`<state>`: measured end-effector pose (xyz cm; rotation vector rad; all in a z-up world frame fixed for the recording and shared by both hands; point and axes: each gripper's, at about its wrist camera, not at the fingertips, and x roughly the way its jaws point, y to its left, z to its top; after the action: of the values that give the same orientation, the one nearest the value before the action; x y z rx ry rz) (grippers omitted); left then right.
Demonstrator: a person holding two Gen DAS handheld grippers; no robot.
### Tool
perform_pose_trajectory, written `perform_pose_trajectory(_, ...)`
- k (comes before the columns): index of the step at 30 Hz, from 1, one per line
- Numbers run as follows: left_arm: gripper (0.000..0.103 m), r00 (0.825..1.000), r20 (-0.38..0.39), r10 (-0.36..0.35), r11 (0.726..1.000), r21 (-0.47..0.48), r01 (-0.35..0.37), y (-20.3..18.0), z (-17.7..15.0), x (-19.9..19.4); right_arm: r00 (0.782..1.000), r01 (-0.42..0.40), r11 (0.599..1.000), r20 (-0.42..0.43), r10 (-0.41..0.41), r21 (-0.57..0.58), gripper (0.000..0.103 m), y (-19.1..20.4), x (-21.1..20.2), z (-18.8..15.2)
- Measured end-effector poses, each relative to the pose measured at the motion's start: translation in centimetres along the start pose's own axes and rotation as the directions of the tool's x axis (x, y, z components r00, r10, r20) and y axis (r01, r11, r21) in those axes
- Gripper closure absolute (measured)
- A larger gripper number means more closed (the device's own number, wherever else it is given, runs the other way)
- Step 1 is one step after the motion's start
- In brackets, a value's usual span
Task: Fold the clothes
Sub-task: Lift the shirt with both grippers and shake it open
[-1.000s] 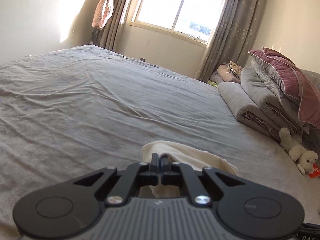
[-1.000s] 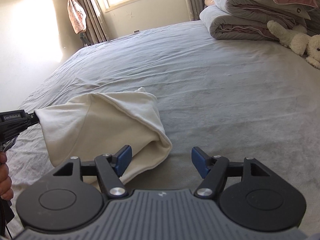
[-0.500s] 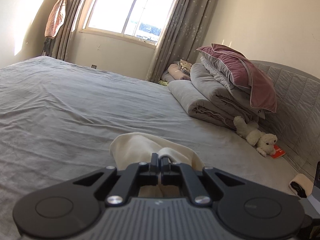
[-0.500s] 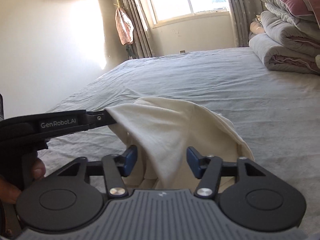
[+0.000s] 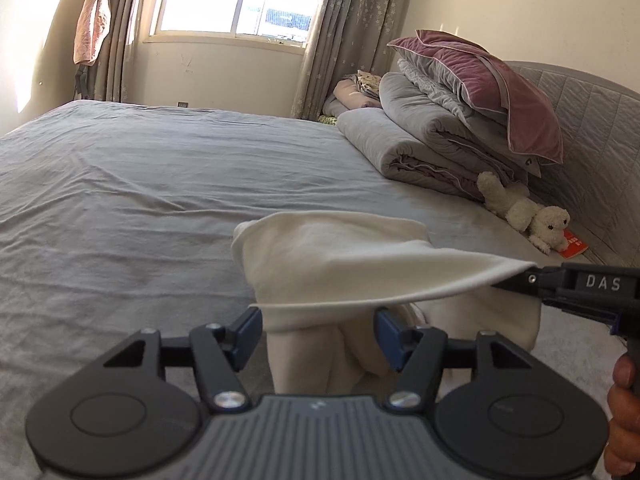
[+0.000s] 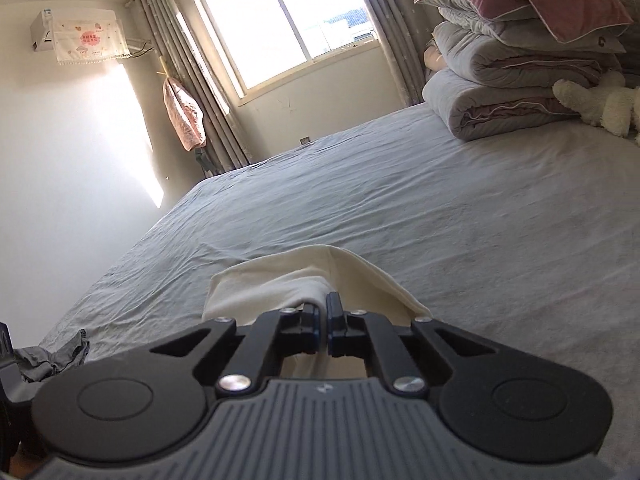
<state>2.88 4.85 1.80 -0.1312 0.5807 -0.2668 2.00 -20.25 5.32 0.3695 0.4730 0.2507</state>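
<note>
My left claw stands open, its blue-padded fingers spread on either side of a hanging fold of the cream, soft knitted garment without pinching it. My right claw is clamped tight on an edge of that same garment; in the left view it enters from three o'clock as a black arm marked DAS, holding one corner pulled out taut.

From the left claw the cloth lies straight ahead at twelve o'clock, very close, draped in a heap on the grey wrinkled bed sheet. Its stretched top edge runs across, from nine o'clock to three o'clock, so the long axis is crosswise to my left fingers. The left claw is the nearer free one to the slack end at about eleven o'clock.

I judge a fold is under way. How many folds the cloth already carries, I cannot tell.

Further out at two o'clock sit rolled grey quilts and a white plush toy.
</note>
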Motion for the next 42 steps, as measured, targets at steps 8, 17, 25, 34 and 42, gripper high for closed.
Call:
perform_pose_trajectory(8,0.038,0.996,-0.047,-0.081,0.996,-0.048,0.078,-0.9,-0.8,1.6,0.991,0.129,0.988,0.016,-0.131,0.083,0.099,-4.8,-2.3,0.9)
perform_pose_trajectory(17,0.079,0.987,-0.012,-0.162,0.986,0.033,0.162,-4.4,-2.0,1.8,0.973,0.197,0.979,-0.133,-0.188,0.054,0.087,-6.7,-2.2,-0.4)
perform_pose_trajectory(25,0.083,0.963,0.015,-0.268,0.949,0.179,0.261,-7.5,-2.6,0.9,0.997,0.009,0.995,-0.075,-0.016,-0.096,0.052,-4.0,-3.8,-0.4)
perform_pose_trajectory(34,0.085,0.944,-0.043,-0.326,0.883,0.343,0.32,-10.2,-4.4,0.4,0.989,-0.131,0.965,-0.093,0.112,-0.229,0.052,-1.4,-4.0,-0.6)
perform_pose_trajectory(42,0.087,0.948,-0.03,-0.316,0.898,0.315,0.309,-9.5,-3.7,0.0,0.991,-0.101,0.951,-0.118,0.069,-0.292,0.075,-0.7,-2.6,-1.4)
